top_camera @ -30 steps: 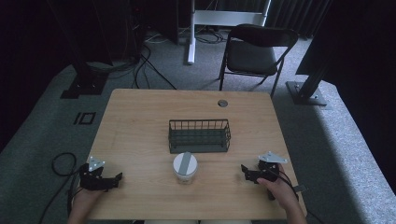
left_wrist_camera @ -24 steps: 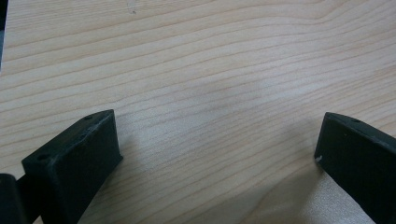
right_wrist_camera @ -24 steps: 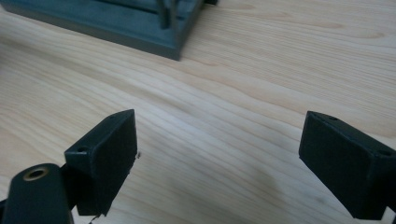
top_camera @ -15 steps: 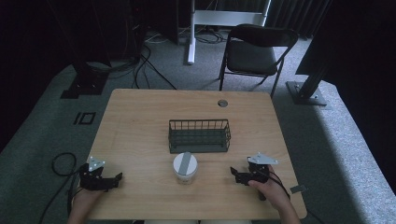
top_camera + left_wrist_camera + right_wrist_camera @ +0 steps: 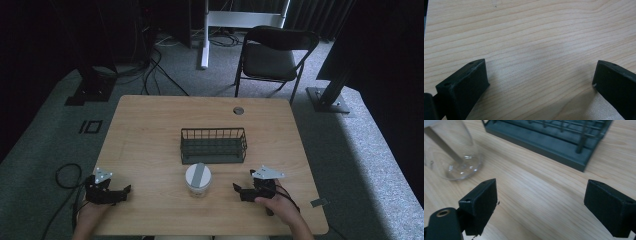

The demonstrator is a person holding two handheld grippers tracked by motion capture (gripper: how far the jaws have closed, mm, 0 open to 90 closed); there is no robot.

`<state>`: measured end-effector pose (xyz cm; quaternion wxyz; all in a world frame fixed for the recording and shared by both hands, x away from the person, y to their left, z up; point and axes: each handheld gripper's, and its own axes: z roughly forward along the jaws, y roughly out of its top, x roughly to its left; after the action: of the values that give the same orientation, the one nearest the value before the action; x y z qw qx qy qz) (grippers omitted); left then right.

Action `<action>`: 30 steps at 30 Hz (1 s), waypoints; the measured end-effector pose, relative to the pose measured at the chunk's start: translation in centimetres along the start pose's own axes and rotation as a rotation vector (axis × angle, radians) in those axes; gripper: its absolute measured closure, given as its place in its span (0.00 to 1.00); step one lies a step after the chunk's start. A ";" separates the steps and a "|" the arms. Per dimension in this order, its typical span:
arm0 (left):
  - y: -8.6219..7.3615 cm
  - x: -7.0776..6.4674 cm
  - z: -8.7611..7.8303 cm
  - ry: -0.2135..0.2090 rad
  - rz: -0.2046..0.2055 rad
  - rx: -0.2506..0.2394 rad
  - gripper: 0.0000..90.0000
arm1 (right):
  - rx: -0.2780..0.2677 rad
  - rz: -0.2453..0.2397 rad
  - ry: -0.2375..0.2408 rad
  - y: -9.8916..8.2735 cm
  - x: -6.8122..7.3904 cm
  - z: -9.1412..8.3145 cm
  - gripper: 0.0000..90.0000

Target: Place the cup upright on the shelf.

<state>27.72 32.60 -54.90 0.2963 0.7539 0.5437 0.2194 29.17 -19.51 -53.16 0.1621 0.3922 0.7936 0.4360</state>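
Now, over on the left, the left gripper [image 5: 124, 190] sits low at the near edge of the wooden table [image 5: 150, 130], held in the person's hand, jaws spread wide with nothing between them; the left gripper view shows bare wood grain across the gap. Moving towards the middle, a clear glass jar [image 5: 198, 180] with a pale lid and a grey strip across it stands upright on the table, just in front of the dark wire basket [image 5: 213, 145], close to it, though I cannot tell if the two touch. The basket sits near the table's centre, long side facing the person. On to the right, and the right gripper [image 5: 236, 189] points towards the jar, near it but clearly apart, its grey three-cornered plate on top. Its jaws are released too, gaping wide and holding nothing; in the right gripper view the jar's glass base [image 5: 454, 157] shows up at the upper left, beyond the jaw on that side, with the basket's dark base frame [image 5: 549, 141] running across the top.
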 end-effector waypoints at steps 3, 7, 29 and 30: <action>0.0 0.0 0.0 0.000 0.000 0.000 0.00 | 0.000 -0.016 0.016 0.1 0.6 0.2 0.13; 0.0 0.0 0.0 0.000 -0.001 0.000 0.00 | -0.001 -0.031 0.039 0.3 1.2 0.4 0.13; 0.0 0.0 0.0 0.000 -0.002 -0.001 0.00 | -0.021 -0.126 0.177 1.4 5.1 2.0 0.13; 0.0 0.0 0.0 0.000 -0.002 -0.001 0.00 | -0.028 -0.137 0.194 1.6 5.6 2.2 0.13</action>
<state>27.72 32.58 -54.90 0.2970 0.7533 0.5443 0.2193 27.69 -13.50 -52.63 0.1195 0.2907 0.8242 0.4710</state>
